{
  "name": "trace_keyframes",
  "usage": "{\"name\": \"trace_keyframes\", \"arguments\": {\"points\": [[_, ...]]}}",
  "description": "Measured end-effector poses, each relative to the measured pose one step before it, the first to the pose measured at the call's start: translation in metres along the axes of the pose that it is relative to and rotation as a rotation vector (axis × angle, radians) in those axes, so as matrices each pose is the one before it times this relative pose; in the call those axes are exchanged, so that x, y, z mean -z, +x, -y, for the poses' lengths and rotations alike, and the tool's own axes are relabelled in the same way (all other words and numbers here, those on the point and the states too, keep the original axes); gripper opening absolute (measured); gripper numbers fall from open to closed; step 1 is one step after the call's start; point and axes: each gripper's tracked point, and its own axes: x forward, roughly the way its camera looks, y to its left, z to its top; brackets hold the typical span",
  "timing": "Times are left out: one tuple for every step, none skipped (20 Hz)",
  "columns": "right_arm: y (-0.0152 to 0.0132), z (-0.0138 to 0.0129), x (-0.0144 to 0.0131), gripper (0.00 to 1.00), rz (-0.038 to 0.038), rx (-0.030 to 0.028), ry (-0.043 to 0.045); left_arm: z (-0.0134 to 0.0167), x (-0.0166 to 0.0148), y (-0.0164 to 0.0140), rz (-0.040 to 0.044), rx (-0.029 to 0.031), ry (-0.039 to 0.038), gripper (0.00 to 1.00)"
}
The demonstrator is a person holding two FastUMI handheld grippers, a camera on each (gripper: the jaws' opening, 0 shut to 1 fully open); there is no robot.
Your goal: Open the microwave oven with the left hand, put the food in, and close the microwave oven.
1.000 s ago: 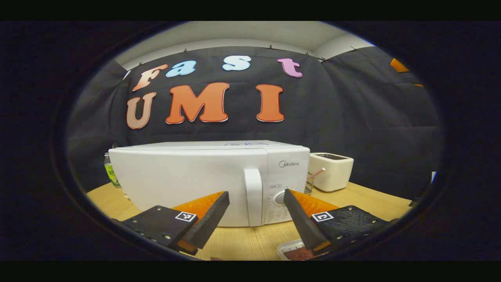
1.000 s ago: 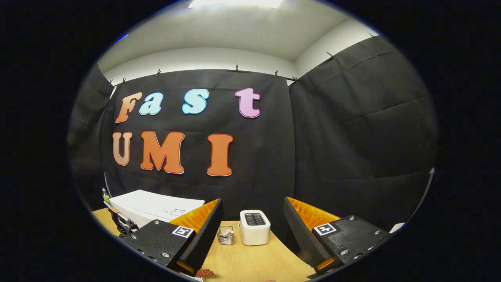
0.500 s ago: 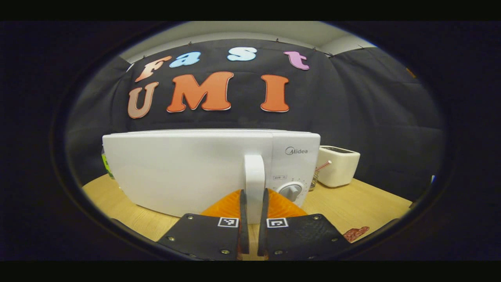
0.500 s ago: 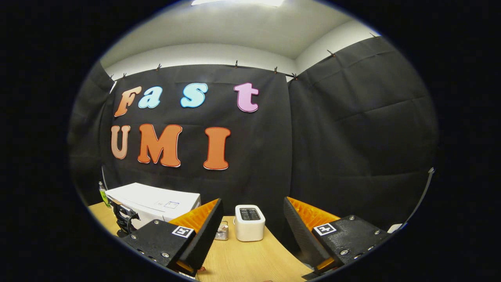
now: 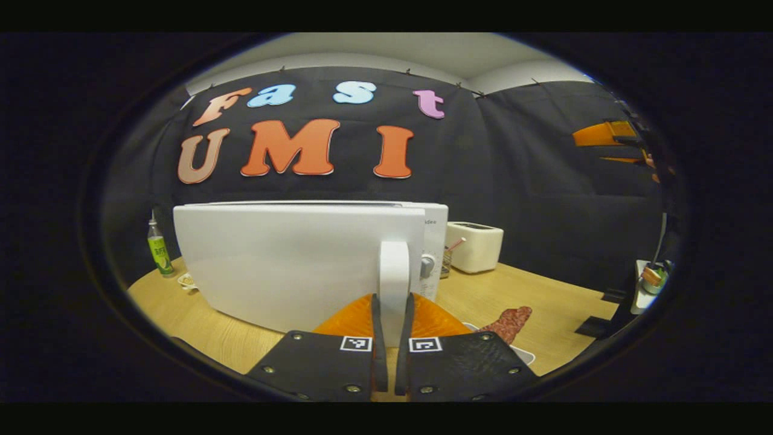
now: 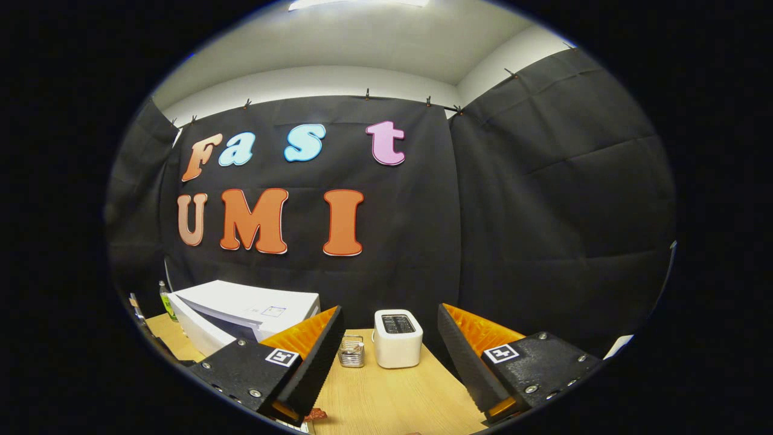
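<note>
The white microwave (image 5: 432, 232) stands on the wooden table (image 5: 555, 302), its door (image 5: 290, 260) swung a little way out from the body. My left gripper (image 5: 391, 302) is shut on the door's upright white handle (image 5: 394, 272), one finger on each side. The food, a reddish piece of meat (image 5: 510, 320) on a white tray, lies on the table to the right of that gripper. In the right gripper view the microwave (image 6: 241, 308) is at the lower left with a gap at its door. My right gripper (image 6: 389, 309) is open, held above the table with nothing between its fingers.
A white toaster (image 6: 397, 338) stands behind and right of the microwave, with a small wire holder (image 6: 351, 352) beside it. A green-labelled bottle (image 5: 158, 248) and a small dish (image 5: 186, 280) sit left of the microwave. A white stand (image 5: 649, 278) is at the far right.
My left gripper closed on the door handle and has pulled the door partly out. The right gripper stays open and has hardly moved.
</note>
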Motion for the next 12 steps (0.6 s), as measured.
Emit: {"name": "trace_keyframes", "arguments": {"points": [[0.00049, -0.00282, 0.00263, 0.96, -0.00289, -0.00531, 0.00612, -0.00352, 0.00018, -0.01609, 0.00039, 0.01742, 0.00769, 0.11], [0.00021, -0.0044, 0.00272, 0.96, -0.00485, -0.00925, 0.00761, -0.00324, 0.00207, -0.01479, -0.00144, 0.0135, 0.00312, 0.07], [0.00074, -0.00463, 0.00214, 0.96, -0.00498, -0.00843, 0.00728, -0.00404, 0.00157, -0.01485, -0.00266, 0.00623, 0.00048, 0.07], [0.00068, -0.00307, 0.00329, 0.96, -0.00753, -0.00759, 0.00293, -0.00305, 0.00133, -0.01428, -0.0047, 0.00211, 0.00192, 0.07], [0.0008, -0.0037, 0.00263, 0.96, -0.00642, -0.00565, -0.00204, -0.00494, 0.00114, -0.01432, -0.00177, 0.00025, 0.00096, 0.07], [0.00025, -0.00333, 0.00095, 0.96, -0.00243, -0.00429, -0.00495, -0.00477, 0.0002, -0.01426, -0.00196, -0.00287, -0.00242, 0.07], [-0.00089, -0.00285, 0.00014, 0.96, 0.00154, -0.00385, -0.004, -0.00634, 0.00141, -0.01342, -0.00316, -0.00573, -0.00074, 0.07], [-0.00018, -0.0037, -0.00012, 0.95, 0.00095, -0.0057, -0.00054, -0.00576, 0.00123, -0.01087, -0.00344, -0.0096, -0.00394, 0.07], [-0.00167, -0.00477, 0.00032, 0.95, 0.00131, -0.00844, 0.00432, -0.00689, 0.00094, -0.01227, -0.00578, -0.01131, -0.00237, 0.07], [-0.00009, -0.00516, 0.00019, 0.95, 0.0007, -0.0097, 0.00648, -0.00648, 0.00212, -0.01148, -0.00306, -0.0139, -0.00169, 0.07], [-0.00174, -0.00514, 0.00075, 0.96, 0.00024, -0.01063, 0.00559, -0.00777, 0.00015, -0.01142, -0.0024, -0.01547, -0.00299, 0.07], [-0.00103, -0.00492, 0.0006, 0.96, 0.00077, -0.00893, 0.00426, -0.00809, 0.00137, -0.01141, -0.00243, -0.01234, -0.01078, 0.07]]}}
